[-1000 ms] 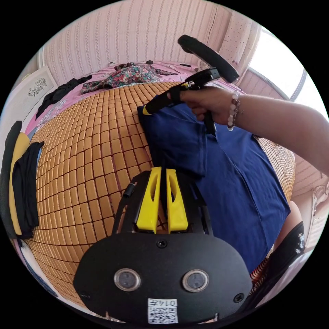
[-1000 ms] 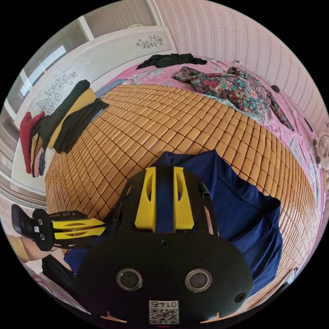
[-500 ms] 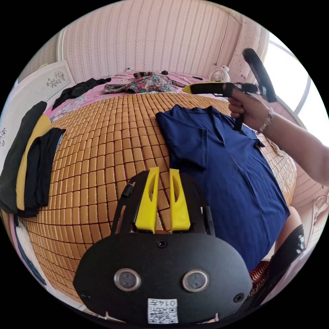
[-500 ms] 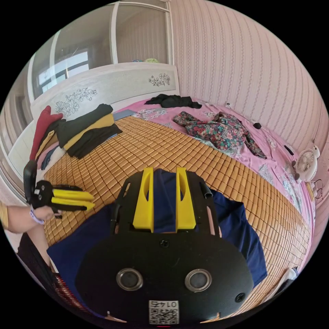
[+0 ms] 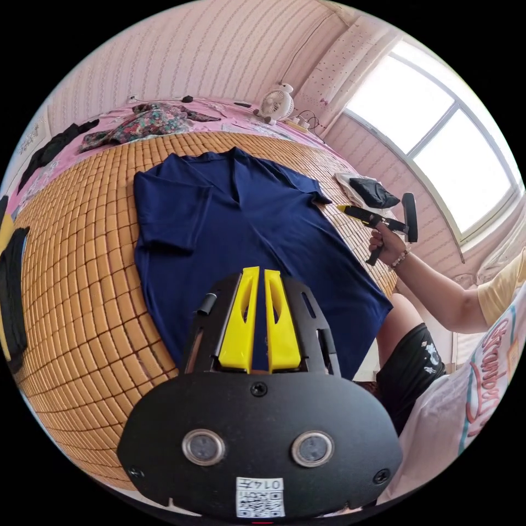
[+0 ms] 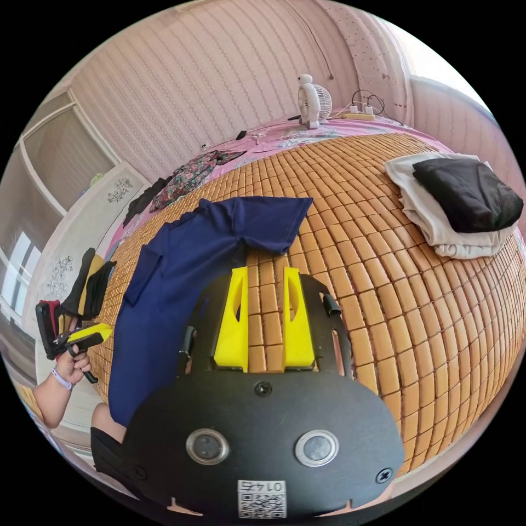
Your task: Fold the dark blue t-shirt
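The dark blue t-shirt (image 5: 235,219) lies spread flat, collar at the far end, on an orange bamboo mat (image 5: 82,274). My left gripper (image 5: 257,271) hovers over the shirt's near hem, its yellow jaws almost touching and with nothing between them. In the right gripper view the shirt (image 6: 181,263) lies to the left, one sleeve just beyond my right gripper (image 6: 266,271). Its jaws stand apart over bare mat (image 6: 356,219). A hand holds the right gripper (image 5: 342,208) beside the shirt's right edge. The left gripper (image 6: 104,330) is at the shirt's bottom end.
A folded white and black pile (image 6: 455,203) rests on the mat to the right. A small fan (image 6: 312,101) and a floral garment (image 6: 189,172) lie on the pink sheet beyond. Stacked clothes (image 6: 87,279) sit at the headboard side. The person's leg (image 5: 405,339) is at the mat's edge.
The right gripper has left the shirt's shoulder and moved out past its right edge. Both cameras have swung round. The shirt now lies flat with both sleeves out.
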Tool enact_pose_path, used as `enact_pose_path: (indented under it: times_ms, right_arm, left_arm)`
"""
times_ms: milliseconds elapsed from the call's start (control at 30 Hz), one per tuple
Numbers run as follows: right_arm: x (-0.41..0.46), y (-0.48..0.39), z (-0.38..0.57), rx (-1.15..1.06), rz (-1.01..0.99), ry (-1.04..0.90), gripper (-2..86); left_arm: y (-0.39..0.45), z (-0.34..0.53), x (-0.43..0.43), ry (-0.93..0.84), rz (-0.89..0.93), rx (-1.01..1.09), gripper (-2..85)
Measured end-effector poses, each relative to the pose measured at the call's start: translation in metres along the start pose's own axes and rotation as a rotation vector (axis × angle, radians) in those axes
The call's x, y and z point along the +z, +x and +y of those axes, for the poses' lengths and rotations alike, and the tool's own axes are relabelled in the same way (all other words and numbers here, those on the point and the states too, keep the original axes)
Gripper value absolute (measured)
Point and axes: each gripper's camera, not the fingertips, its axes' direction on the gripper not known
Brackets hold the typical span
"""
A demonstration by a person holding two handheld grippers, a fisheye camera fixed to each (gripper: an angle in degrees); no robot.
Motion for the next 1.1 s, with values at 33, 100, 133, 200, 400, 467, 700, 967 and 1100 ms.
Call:
enact_pose_path:
  times_ms: [33, 100, 133, 200, 400, 467, 700, 967, 1100]
  right_arm:
    - [0.003, 0.004, -0.002, 0.005, -0.011, 0.004, 7.9]
    - [0.014, 0.016, -0.012, 0.040, -0.023, 0.019, 6.6]
    - [0.017, 0.019, -0.013, 0.056, -0.019, 0.024, 6.3]
    - [0.029, 0.030, -0.015, 0.099, -0.043, 0.024, 5.0]
    - [0.048, 0.054, -0.015, 0.126, -0.020, -0.063, 3.0]
    - [0.050, 0.060, -0.013, 0.124, -0.026, -0.064, 2.6]
    - [0.056, 0.080, -0.007, 0.124, -0.052, -0.070, 1.7]
    - [0.061, 0.093, -0.003, 0.113, -0.045, -0.076, 1.6]
    - [0.064, 0.096, -0.009, 0.025, -0.054, -0.115, 1.8]
  left_arm:
    - [0.010, -0.016, 0.007, -0.004, 0.002, 0.044, 3.0]
    - [0.027, -0.043, 0.020, -0.015, -0.010, 0.116, 3.2]
    - [0.037, -0.062, 0.029, -0.012, -0.015, 0.162, 3.4]
    - [0.050, -0.090, 0.045, -0.014, -0.007, 0.201, 4.1]
    - [0.093, -0.188, 0.109, -0.075, 0.050, 0.293, 6.2]
    - [0.115, -0.220, 0.141, -0.090, 0.032, 0.352, 6.7]
    - [0.168, -0.281, 0.225, -0.135, 0.010, 0.376, 7.0]
    - [0.203, -0.311, 0.287, -0.228, -0.197, 0.364, 1.2]
    - [0.199, -0.310, 0.275, -0.196, -0.246, 0.384, -0.3]
